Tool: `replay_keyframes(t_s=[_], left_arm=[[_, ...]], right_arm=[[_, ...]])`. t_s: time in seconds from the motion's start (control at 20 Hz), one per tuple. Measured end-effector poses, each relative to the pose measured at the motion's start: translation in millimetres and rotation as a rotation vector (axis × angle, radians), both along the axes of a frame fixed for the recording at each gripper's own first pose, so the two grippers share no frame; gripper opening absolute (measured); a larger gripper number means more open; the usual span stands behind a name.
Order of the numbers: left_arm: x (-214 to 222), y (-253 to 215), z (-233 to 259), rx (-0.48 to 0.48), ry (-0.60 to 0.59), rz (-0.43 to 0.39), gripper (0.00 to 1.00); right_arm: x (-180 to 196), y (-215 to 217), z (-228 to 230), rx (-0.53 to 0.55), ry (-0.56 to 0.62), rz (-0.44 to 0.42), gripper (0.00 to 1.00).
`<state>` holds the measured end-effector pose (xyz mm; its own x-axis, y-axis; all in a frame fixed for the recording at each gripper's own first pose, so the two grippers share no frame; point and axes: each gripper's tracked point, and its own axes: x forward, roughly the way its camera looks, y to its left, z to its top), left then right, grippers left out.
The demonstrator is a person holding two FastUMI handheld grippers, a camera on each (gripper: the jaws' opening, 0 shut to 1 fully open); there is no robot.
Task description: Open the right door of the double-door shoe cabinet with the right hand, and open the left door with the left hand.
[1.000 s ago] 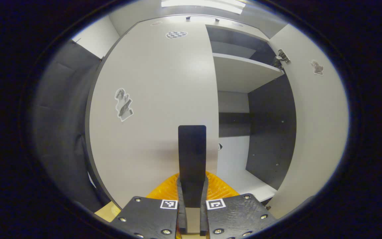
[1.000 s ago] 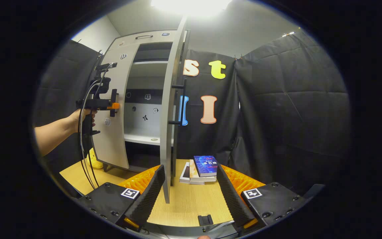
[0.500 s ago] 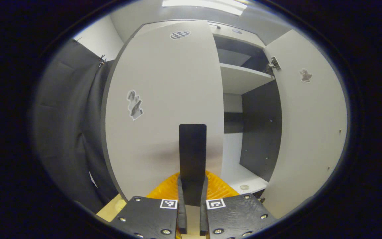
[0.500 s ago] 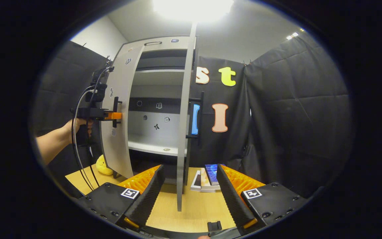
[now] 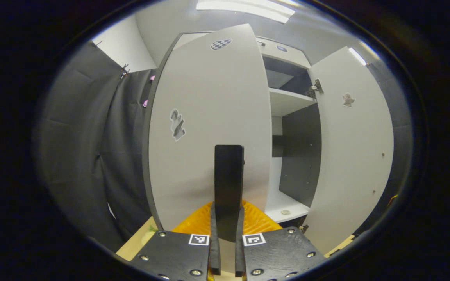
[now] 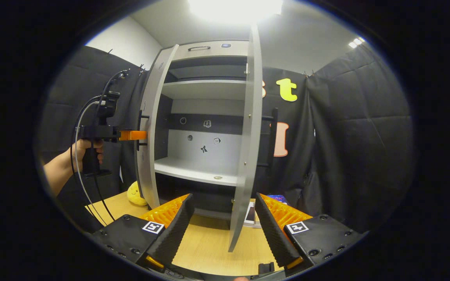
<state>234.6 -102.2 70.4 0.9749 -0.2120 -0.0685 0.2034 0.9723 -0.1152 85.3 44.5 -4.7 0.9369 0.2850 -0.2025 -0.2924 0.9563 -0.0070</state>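
Two gripper views on one cabinet (image 6: 205, 117)
Left view sits close against the left door (image 5: 209, 128); right view stands back, facing the open front.

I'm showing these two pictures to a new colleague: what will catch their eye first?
Probably the shoe cabinet in the middle of the right gripper view, both doors swung open on pale shelves. Next, the left gripper at its left door, closed on the door's handle, with a person's hand behind it. A small yellow plush lies on the wooden table beside the cabinet's foot.

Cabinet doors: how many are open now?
2. The left door is swung out, with the left gripper at its handle; the right door stands open, edge-on.
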Motion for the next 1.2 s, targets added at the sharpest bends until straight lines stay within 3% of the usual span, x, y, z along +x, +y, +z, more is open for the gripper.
replay_keyframes(t_s=[0.95, 1.2], left_arm=[[-21.3, 45.4, -2.6, -0.028, 0.006, 0.03, 0.17], [-19.1, 67.3, -11.3, -0.013, 0.018, 0.084, 0.09]], right_arm=[[-5.7, 87.9, -10.0, 0.011, 0.028, 0.097, 0.97], [-4.7, 108.9, -9.4, 0.007, 0.028, 0.117, 0.98]])
